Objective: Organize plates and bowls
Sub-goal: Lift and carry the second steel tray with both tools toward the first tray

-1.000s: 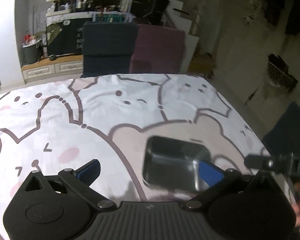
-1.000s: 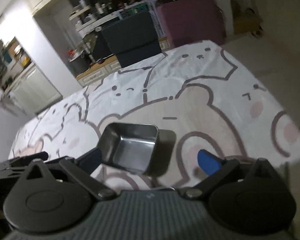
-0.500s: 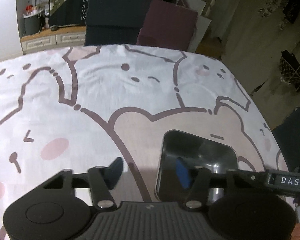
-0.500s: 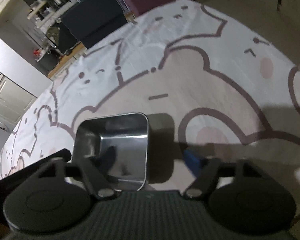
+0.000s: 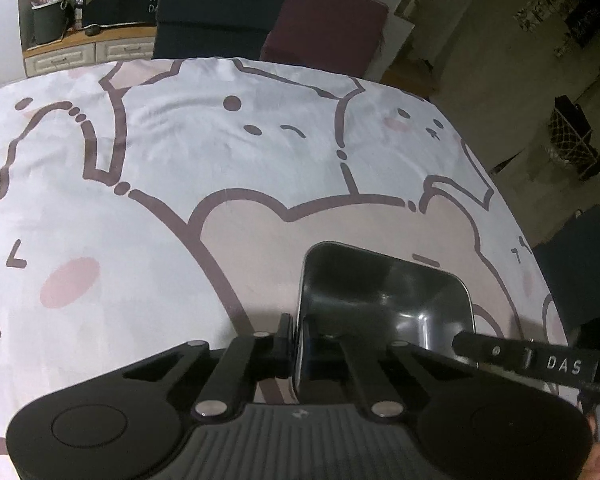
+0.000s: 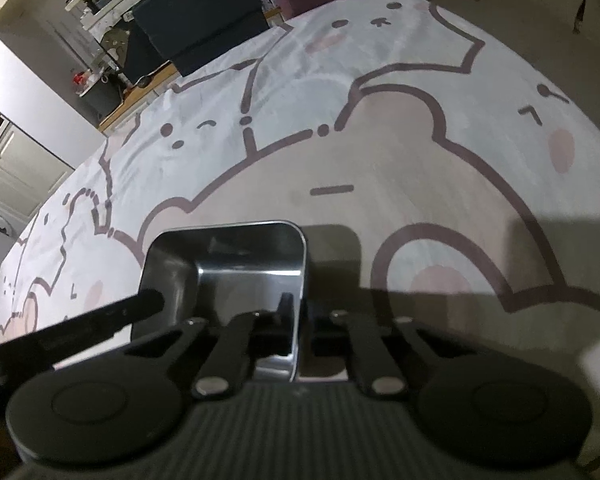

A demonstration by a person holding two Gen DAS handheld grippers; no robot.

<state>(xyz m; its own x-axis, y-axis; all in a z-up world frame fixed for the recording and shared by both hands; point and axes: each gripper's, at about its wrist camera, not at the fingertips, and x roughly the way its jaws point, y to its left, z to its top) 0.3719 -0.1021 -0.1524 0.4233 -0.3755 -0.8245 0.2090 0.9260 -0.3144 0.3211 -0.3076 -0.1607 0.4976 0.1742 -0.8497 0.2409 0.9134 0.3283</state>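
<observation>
The metal bowl (image 5: 384, 300) sits on the bench's bear cloth (image 5: 140, 200). The left tool (image 5: 298, 344) pinches its left wall; the right tool (image 6: 300, 328) pinches its right wall. Only the left view shows a wire basket (image 5: 572, 140); chairs (image 6: 204, 12) stand behind.

The metal bowl (image 5: 384, 296) — near rim hidden (behind jaws) — shelf clutter unreadable.

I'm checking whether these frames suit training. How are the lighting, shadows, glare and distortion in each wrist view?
Left wrist view: dim room, fisheye bends the bear-print cloth; the metal tray reads dark with a faint highlight. Right wrist view: brighter glare on the tray's inner wall, and a hard shadow falls right of it on the cloth; edges curve strongly.
</observation>
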